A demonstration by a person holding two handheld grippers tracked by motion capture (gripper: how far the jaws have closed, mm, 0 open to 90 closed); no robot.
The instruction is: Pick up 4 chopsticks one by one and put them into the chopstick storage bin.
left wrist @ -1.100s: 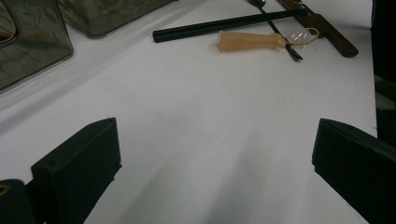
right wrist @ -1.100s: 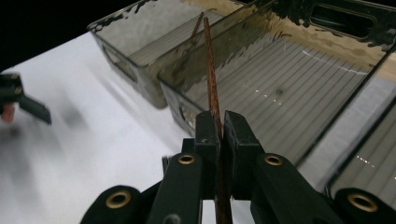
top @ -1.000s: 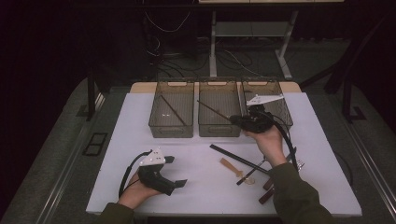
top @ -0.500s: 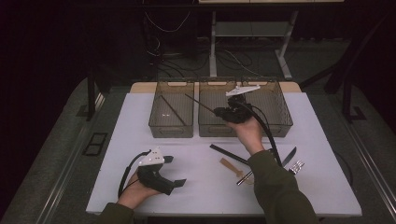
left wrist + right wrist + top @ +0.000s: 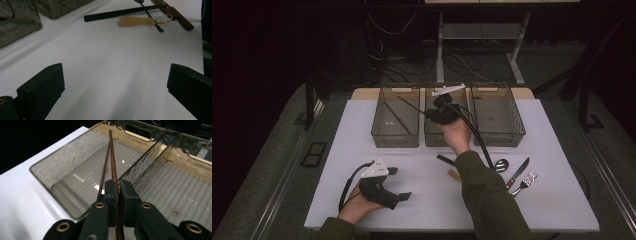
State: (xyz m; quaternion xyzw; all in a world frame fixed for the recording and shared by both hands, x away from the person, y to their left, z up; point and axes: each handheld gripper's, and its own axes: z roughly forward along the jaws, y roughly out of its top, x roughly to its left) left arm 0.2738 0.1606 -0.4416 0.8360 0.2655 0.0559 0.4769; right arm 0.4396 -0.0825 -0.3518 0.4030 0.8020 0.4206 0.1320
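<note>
Right gripper (image 5: 117, 187) shifting left over the bins | three clear bins (image 5: 395, 116) | clamping one chopstick (image 5: 113, 157) | left gripper (image 5: 112, 85) gaping wide, holding nothing

Dark room; white table (image 5: 362, 130) on grey floor (image 5: 272, 165), metal desk frame (image 5: 477, 35) behind

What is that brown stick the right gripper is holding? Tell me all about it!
It is a chopstick: long, thin, dark reddish-brown and wood-looking, with a speckled grain. The right gripper is shut on it, its black fingers pressing each side. The chopstick points away from the gripper, out over the left bin, a clear smoky plastic box. A second chopstick lies slanted in that bin below it.
</note>
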